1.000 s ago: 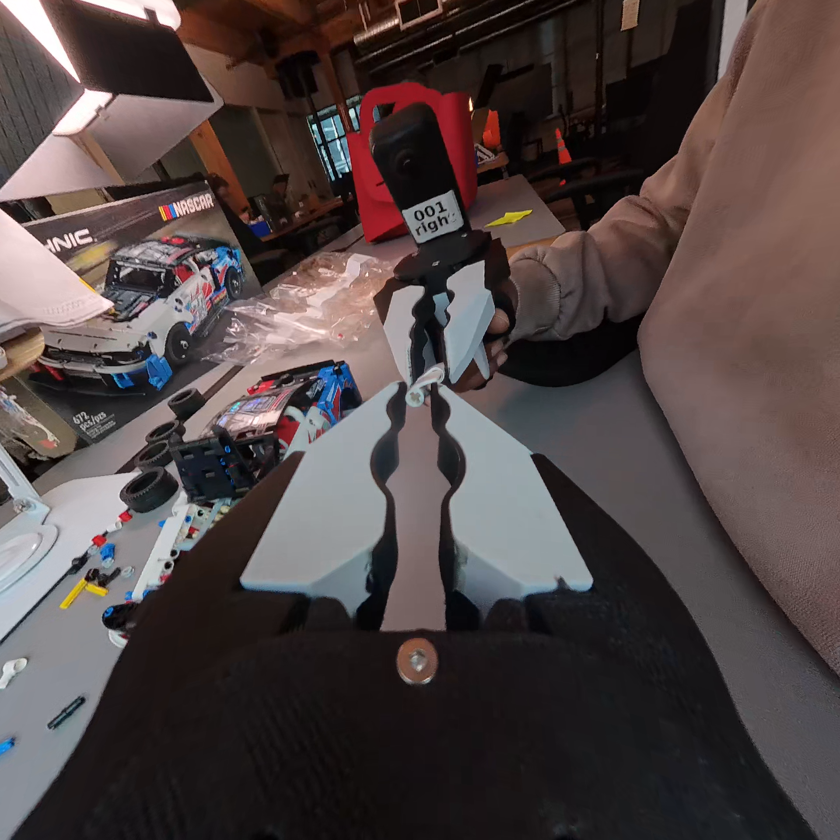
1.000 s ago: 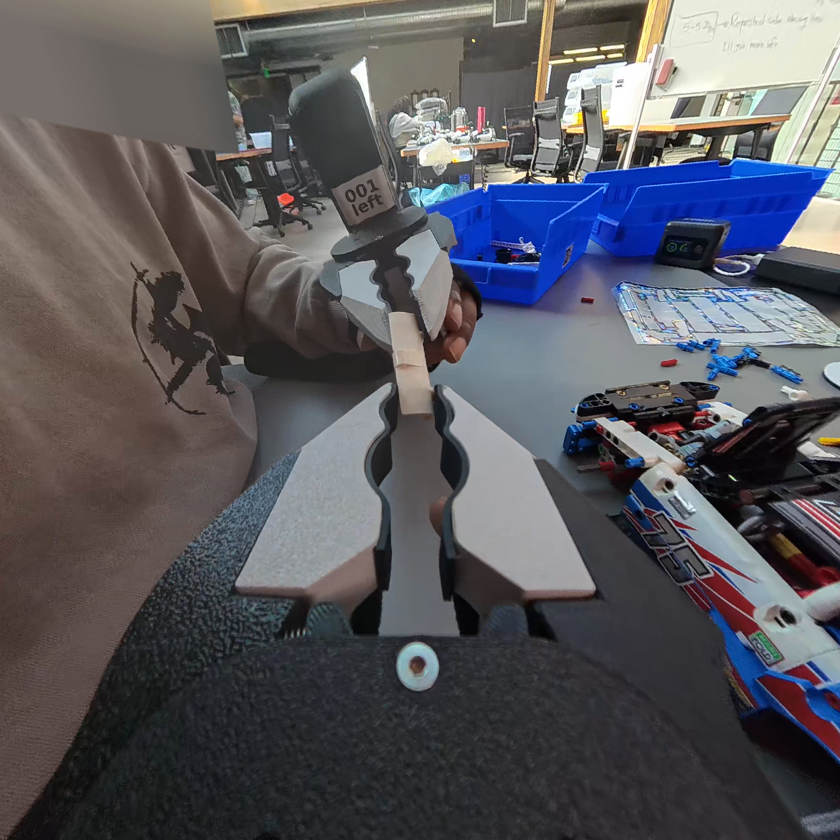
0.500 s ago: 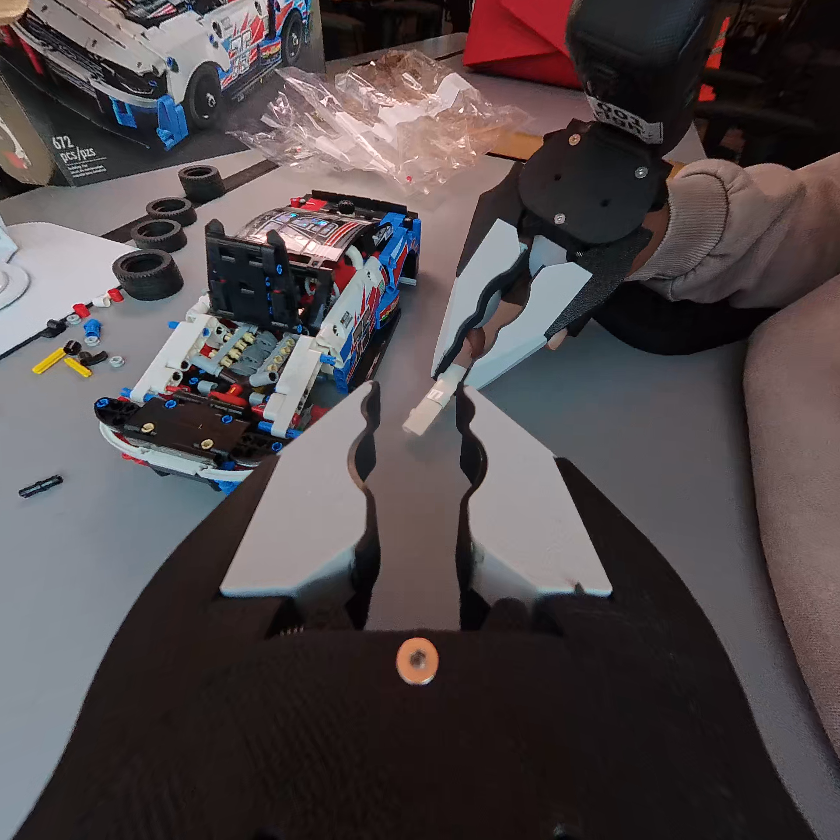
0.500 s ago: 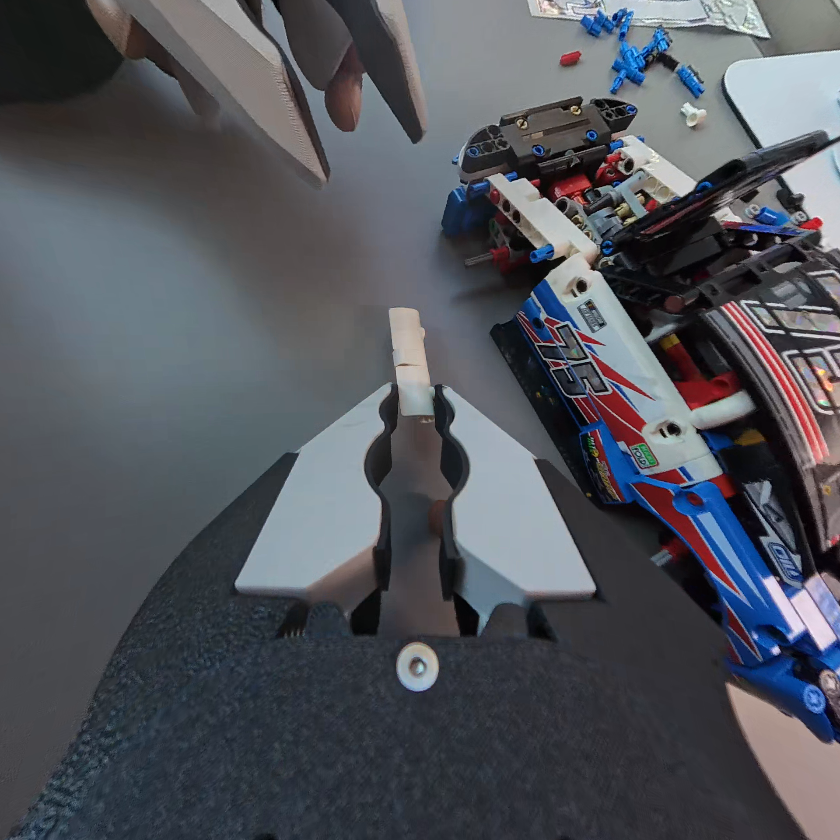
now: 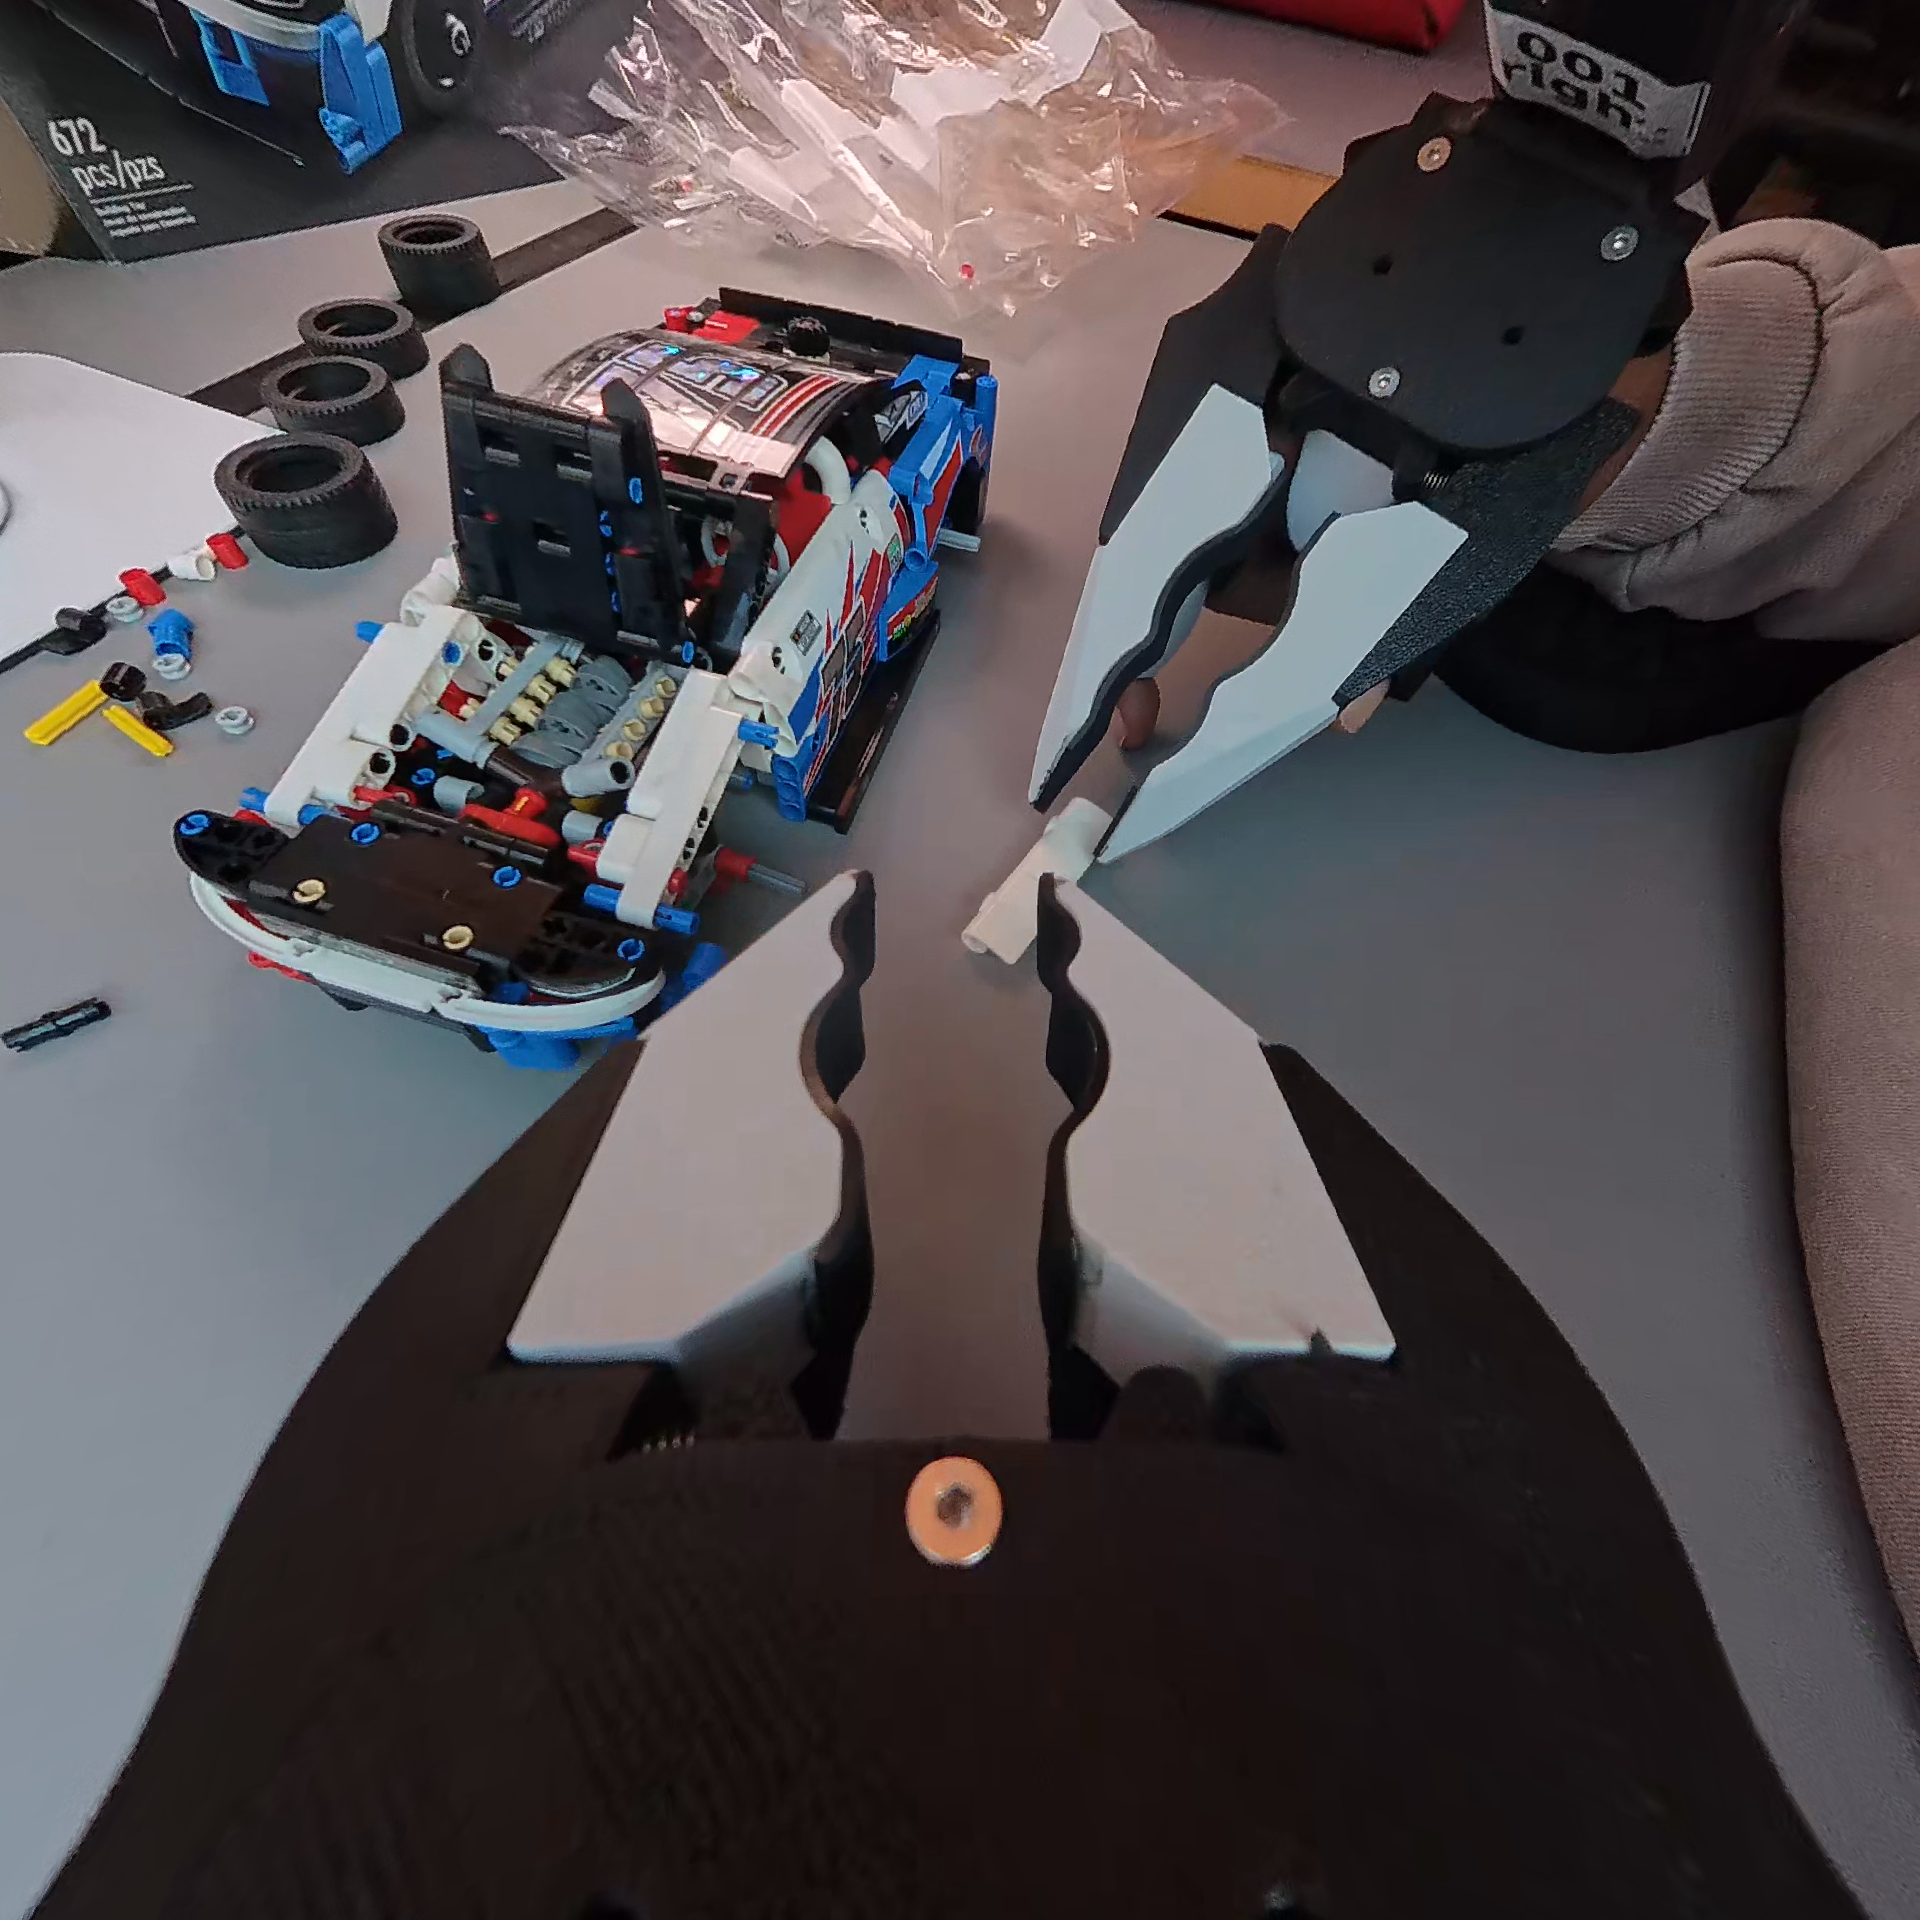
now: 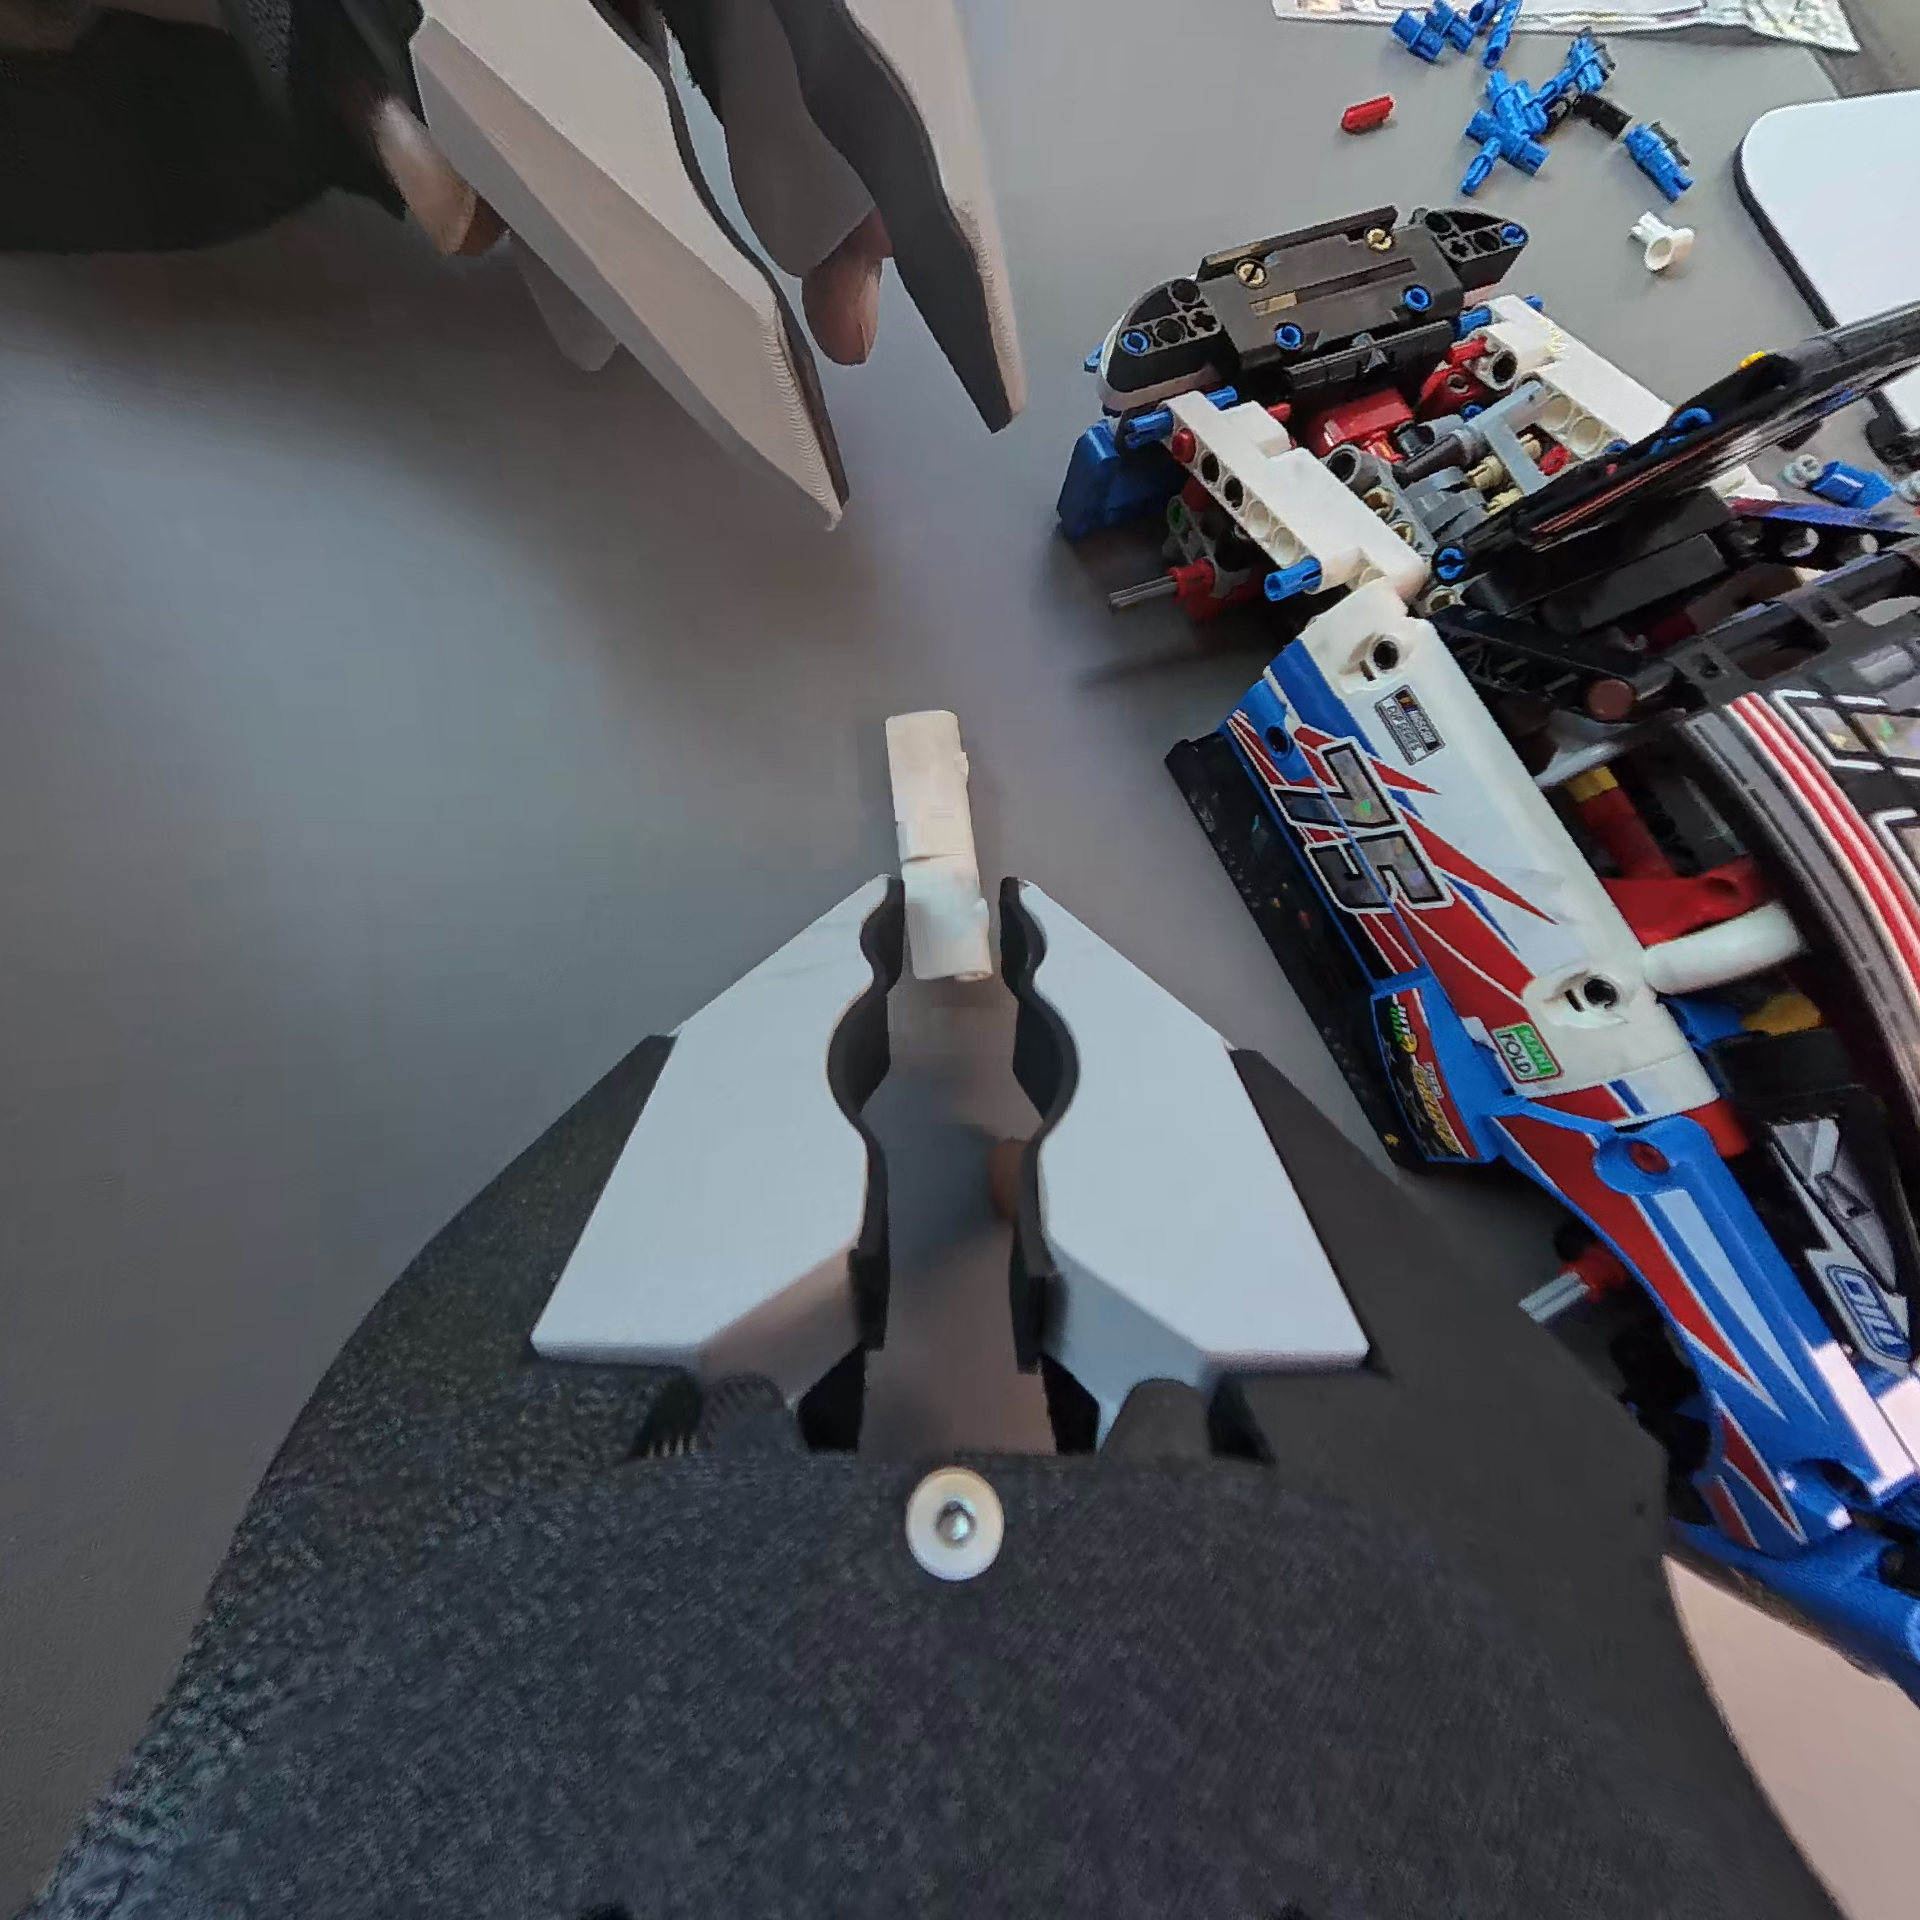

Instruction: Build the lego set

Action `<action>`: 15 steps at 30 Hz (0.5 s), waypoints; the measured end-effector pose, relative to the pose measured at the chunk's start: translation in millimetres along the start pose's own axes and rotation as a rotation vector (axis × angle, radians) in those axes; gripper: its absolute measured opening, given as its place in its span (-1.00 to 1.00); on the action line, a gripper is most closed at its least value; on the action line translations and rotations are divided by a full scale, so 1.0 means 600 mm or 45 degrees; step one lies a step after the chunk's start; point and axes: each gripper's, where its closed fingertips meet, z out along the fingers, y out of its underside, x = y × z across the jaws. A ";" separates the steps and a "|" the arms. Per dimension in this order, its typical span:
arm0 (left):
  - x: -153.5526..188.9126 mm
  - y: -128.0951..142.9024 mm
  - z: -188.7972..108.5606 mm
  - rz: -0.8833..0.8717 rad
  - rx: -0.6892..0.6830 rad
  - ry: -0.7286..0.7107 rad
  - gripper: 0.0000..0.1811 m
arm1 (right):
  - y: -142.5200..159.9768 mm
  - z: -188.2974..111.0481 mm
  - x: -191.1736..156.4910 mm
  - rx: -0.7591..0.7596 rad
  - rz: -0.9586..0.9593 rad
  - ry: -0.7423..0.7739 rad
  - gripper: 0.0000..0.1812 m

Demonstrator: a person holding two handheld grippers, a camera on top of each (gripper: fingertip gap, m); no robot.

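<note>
A small white lego piece [image 6: 930,790] lies on the grey table just left of the partly built race car [image 6: 1455,831]. My right gripper [image 6: 948,894] is open, its fingertips loosely on either side of the piece's near end with a small gap. My left gripper [image 5: 948,904] is open and empty, its right fingertip beside the same white piece [image 5: 1003,914]. The car [image 5: 623,675] stands to its left with the black hood panel raised. The left gripper also shows in the right wrist view [image 6: 914,468], the right one in the left wrist view [image 5: 1072,831].
Several black tyres [image 5: 307,499], small loose parts [image 5: 135,675], crumpled plastic bags [image 5: 883,135] and the set's box [image 5: 208,94] lie beyond the car. Blue pins [image 6: 1538,114] and a white board [image 6: 1849,197] lie at the far right. A person's sleeve [image 5: 1766,416] is close. My right fingertips sit around 7 cm from my left ones.
Both grippers came down from mid-air to the table. The left gripper let go of the white piece and opened. The right gripper laid the piece on the table and its jaws widened.
</note>
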 end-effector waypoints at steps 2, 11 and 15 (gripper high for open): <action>0.003 0.006 0.002 -0.013 -0.030 0.020 -0.68 | 0.003 -0.003 0.001 -0.007 0.033 -0.012 -0.77; 0.025 0.036 0.013 0.054 -0.171 0.086 -0.76 | -0.004 -0.017 -0.082 -0.046 0.100 -0.349 -0.78; 0.015 0.033 0.005 0.017 -0.166 0.073 -0.79 | -0.048 -0.046 -0.112 0.187 0.194 -0.600 -0.78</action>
